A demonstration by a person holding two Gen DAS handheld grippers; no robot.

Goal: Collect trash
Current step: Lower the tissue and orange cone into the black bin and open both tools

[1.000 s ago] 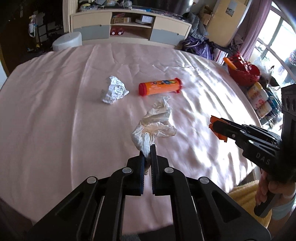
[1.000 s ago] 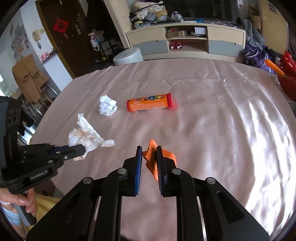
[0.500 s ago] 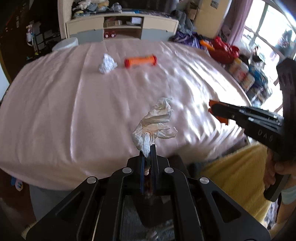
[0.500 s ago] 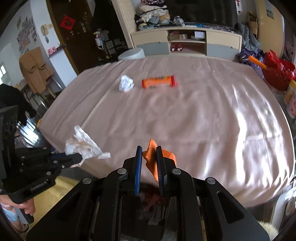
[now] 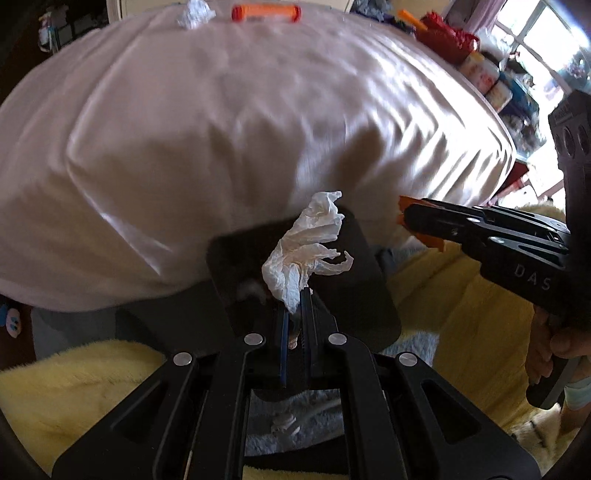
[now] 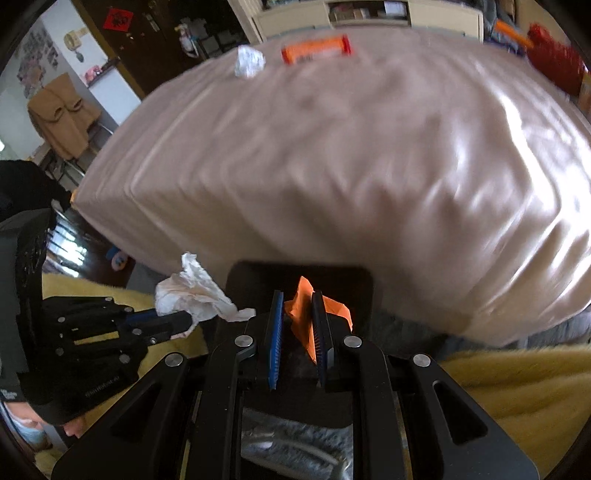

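Observation:
My left gripper (image 5: 295, 295) is shut on a crumpled white tissue (image 5: 306, 247) and holds it over a black bin (image 5: 365, 295) on the floor by the bed. My right gripper (image 6: 298, 299) holds an orange wrapper (image 6: 306, 306) over the same bin (image 6: 258, 280); its jaws stand slightly parted around the wrapper. The tissue also shows in the right wrist view (image 6: 192, 291). A crumpled paper ball (image 5: 194, 14) and an orange tube (image 5: 264, 13) lie far back on the pink bed (image 5: 221, 129).
A yellow fluffy rug (image 5: 74, 380) covers the floor around the bin. A red basket (image 5: 447, 37) and bottles stand at the bed's far right. A cabinet (image 6: 369, 14) is behind the bed.
Both grippers have pulled back off the bed and dropped down over the black bin, carrying tissue and wrapper. The right jaws look a little wider apart.

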